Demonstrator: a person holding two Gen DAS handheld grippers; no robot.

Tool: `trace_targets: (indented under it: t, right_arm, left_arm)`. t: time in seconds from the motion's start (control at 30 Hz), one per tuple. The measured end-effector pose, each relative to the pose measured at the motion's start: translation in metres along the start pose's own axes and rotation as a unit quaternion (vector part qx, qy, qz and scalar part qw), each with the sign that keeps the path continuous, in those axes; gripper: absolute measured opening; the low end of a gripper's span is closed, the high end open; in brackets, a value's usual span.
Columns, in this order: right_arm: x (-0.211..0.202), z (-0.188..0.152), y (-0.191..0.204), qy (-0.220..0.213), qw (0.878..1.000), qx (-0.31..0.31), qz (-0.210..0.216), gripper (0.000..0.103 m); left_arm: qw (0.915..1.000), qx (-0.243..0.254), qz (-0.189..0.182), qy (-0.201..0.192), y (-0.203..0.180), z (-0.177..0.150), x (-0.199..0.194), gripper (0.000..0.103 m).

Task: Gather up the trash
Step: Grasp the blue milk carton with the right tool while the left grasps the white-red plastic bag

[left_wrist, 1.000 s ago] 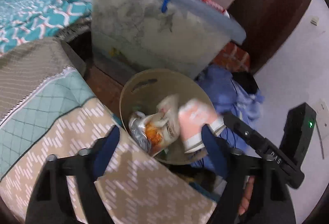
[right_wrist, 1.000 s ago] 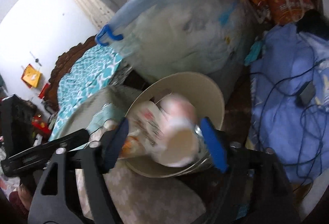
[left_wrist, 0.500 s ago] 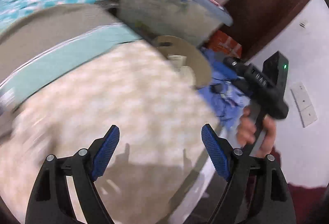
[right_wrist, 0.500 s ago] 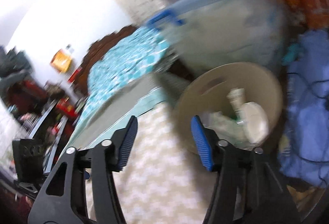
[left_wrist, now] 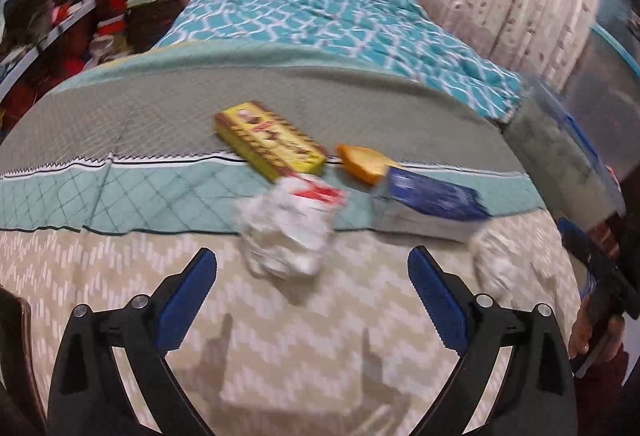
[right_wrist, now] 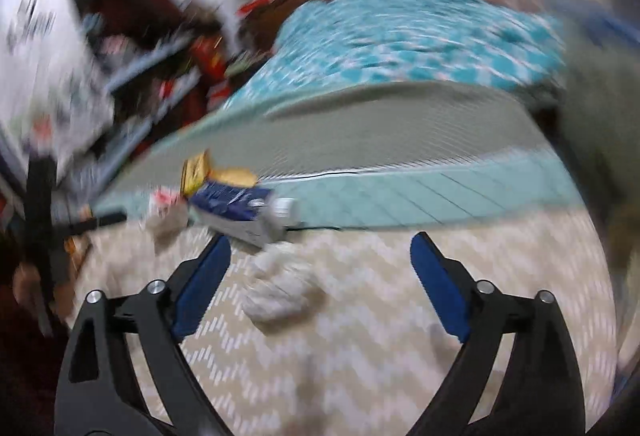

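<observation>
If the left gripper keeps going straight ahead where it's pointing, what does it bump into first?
Probably the crumpled white paper wad on the bedspread. It lies just ahead of the left gripper, roughly centred between its opening, empty jaws. The picture is blurred and depth is hard to judge, so the bedspread itself might come first.

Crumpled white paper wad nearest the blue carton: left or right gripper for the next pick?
Right, probably. The wad lies just ahead of the empty, opening right gripper; it sits far right of the left gripper.

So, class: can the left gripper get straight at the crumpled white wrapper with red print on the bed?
Probably yes: the left gripper has empty, opening jaws, and the crumpled white wrapper lies just ahead with bare bedspread between.
</observation>
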State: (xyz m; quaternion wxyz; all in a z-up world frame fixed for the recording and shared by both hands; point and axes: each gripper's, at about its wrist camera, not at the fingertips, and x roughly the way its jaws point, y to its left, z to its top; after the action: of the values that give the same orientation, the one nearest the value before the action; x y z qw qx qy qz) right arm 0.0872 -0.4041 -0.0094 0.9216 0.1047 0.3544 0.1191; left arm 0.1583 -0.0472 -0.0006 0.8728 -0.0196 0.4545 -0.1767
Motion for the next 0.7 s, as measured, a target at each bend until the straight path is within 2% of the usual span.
trace_targets:
  t: [0.13, 0.27, 0.37, 0.47, 0.5, 0.53, 0.6, 0.7]
  right_arm:
    - [0.047, 0.030, 0.036, 0.055, 0.994, -0.094, 0.029, 0.096]
    - [0.094, 0.045, 0.062, 0.110, 0.979, -0.172, 0.026, 0.096]
    - [0.123, 0.044, 0.069, 0.140, 0.970, -0.200, 0.006, 0.095]
    - [0.132, 0.040, 0.071, 0.159, 0.970, -0.183, 0.012, 0.072]
    - [0.128, 0.039, 0.074, 0.155, 0.971, -0.180, 0.023, 0.064]
    - [0.123, 0.037, 0.079, 0.152, 0.971, -0.181, 0.033, 0.061]
    - [0.110, 0.032, 0.096, 0.137, 0.971, -0.190, 0.042, 0.056]
    - [0.088, 0.023, 0.120, 0.118, 0.973, -0.190, 0.060, 0.055]
  left_arm:
    - [0.9993, -0.021, -0.028, 0.014, 0.012, 0.011, 0.025, 0.093]
    - [0.9986, -0.023, -0.042, 0.023, 0.015, 0.021, 0.053, 0.093]
    - [0.9979, -0.028, -0.050, 0.031, 0.012, 0.018, 0.065, 0.091]
    - [0.9981, -0.014, -0.044, 0.039, 0.009, 0.011, 0.073, 0.072]
    - [0.9989, -0.002, -0.034, 0.033, 0.008, 0.009, 0.072, 0.059]
    - [0.9987, 0.009, -0.037, 0.034, 0.008, 0.006, 0.071, 0.046]
    - [0.9981, 0.007, -0.051, 0.034, 0.014, 0.001, 0.066, 0.042]
    - [0.9973, -0.011, -0.063, 0.035, 0.028, -0.007, 0.057, 0.040]
